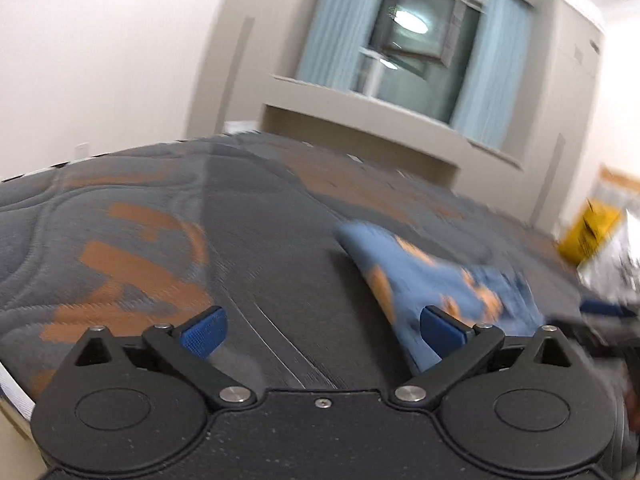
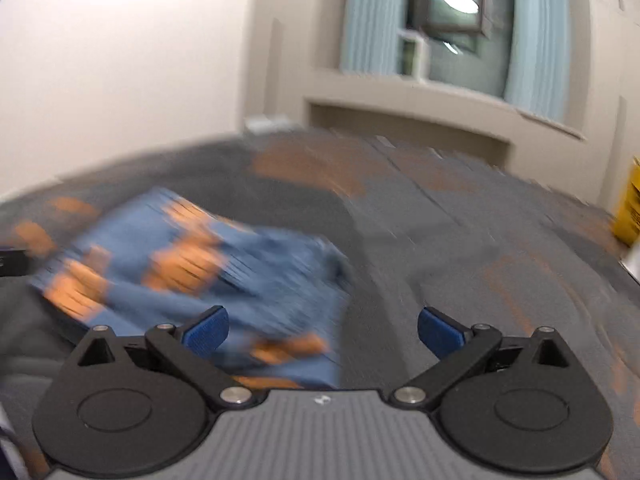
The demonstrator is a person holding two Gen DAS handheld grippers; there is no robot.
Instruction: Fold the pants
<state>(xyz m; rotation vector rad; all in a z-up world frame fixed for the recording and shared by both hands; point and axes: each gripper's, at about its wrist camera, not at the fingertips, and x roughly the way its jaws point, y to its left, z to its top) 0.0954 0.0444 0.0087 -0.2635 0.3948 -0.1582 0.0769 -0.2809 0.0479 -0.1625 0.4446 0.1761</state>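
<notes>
Blue pants with orange patches point(image 1: 432, 284) lie bunched on a grey and orange mattress point(image 1: 160, 240). In the left wrist view they sit ahead and to the right. My left gripper point(image 1: 322, 334) is open and empty, its right finger in front of the pants' near edge. In the right wrist view the pants point(image 2: 208, 272) lie ahead and to the left, blurred by motion. My right gripper point(image 2: 323, 332) is open and empty, its left finger in front of the pants. The other gripper shows at the right edge of the left wrist view point(image 1: 608, 312).
A window with light blue curtains point(image 1: 420, 48) and a beige ledge stand behind the mattress. White wall is on the left. A yellow object point(image 1: 588, 236) stands at the right, past the mattress edge; it also shows in the right wrist view point(image 2: 630, 208).
</notes>
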